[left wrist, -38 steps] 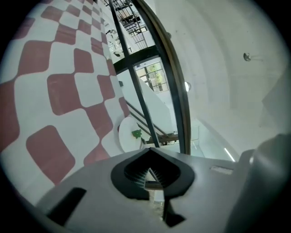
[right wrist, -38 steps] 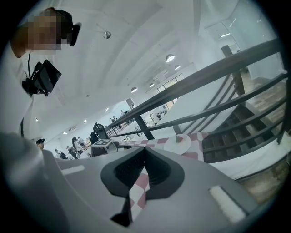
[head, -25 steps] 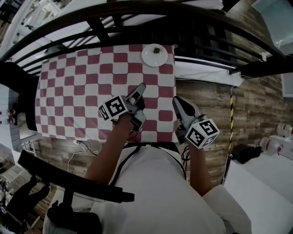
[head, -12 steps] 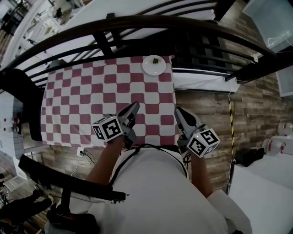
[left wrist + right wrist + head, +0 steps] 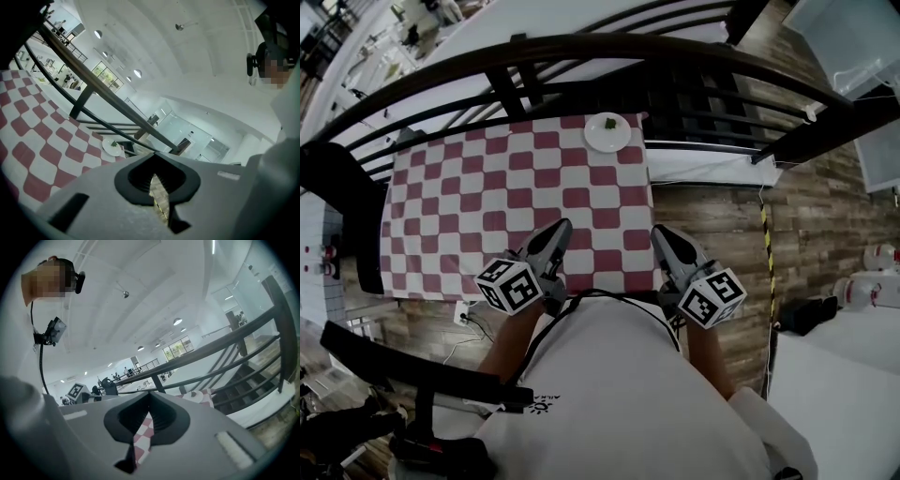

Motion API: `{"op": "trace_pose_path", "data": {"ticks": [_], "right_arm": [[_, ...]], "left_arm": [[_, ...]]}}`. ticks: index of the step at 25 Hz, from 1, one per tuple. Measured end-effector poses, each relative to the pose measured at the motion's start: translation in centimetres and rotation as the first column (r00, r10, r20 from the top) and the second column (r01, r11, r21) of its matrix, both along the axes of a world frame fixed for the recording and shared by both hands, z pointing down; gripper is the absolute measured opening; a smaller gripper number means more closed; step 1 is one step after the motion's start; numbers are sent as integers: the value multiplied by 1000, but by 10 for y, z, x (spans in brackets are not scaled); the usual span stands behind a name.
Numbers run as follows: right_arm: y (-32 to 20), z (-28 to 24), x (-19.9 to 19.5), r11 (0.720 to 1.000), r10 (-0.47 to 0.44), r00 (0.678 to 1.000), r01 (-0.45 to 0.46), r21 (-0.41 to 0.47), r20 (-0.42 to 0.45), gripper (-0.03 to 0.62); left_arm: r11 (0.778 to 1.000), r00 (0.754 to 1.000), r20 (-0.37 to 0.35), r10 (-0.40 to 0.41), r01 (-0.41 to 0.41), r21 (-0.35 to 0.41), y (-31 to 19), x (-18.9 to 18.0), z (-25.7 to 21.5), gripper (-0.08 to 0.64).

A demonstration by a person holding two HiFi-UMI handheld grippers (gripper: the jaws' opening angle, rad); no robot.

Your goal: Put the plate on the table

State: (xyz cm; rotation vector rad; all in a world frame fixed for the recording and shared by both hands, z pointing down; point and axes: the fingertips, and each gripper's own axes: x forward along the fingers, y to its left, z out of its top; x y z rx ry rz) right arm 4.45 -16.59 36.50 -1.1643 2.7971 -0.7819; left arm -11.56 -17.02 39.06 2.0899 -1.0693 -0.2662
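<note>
- The round white plate (image 5: 607,132) sits on the table covered in a red-and-white checked cloth (image 5: 469,206), at the far right corner, about 1 o'clock from the table's middle in the head view. It lies flat and close to both the far edge and the right edge.
- A small dark green piece (image 5: 610,123) rests on the plate, slightly toward its far side.
- The rest of the cloth is bare from the plate down to the near edge at 6 o'clock and across to the left edge at 9 o'clock.
- A curved black metal rail (image 5: 581,47) with dark bars arches over the far side at 12 o'clock, just behind the plate.
- Past the right edge, at 3 o'clock, lies brown wood-plank flooring (image 5: 712,216) with a yellow-and-black striped strip (image 5: 766,248) running along it.
- The left gripper (image 5: 555,234), grey plastic with a marker cube, hangs over the near edge of the cloth at about 6 o'clock. Its own view shows the jaws pressed together with only a thin slit and nothing in it, and the plate (image 5: 111,146) far off beyond.
- The right gripper (image 5: 664,239), of the same make, is just off the table's near right corner at about 5 o'clock. Its jaws are likewise closed on nothing, and the plate (image 5: 193,396) shows small in the distance.
- Both grippers are well apart from the plate.
</note>
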Motion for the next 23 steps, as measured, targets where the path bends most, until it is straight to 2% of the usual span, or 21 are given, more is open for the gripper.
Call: {"op": "trace_pose_path", "data": {"ticks": [8, 23], "right_arm": [[1, -2, -2, 1000, 12, 1000, -12, 2, -3, 8], [-4, 7, -15, 1000, 10, 999, -10, 1, -37, 8]], "left_arm": [[999, 999, 19, 26, -26, 18, -1, 2, -2, 8], [1000, 1000, 12, 26, -26, -3, -13, -8, 14, 7]]}}
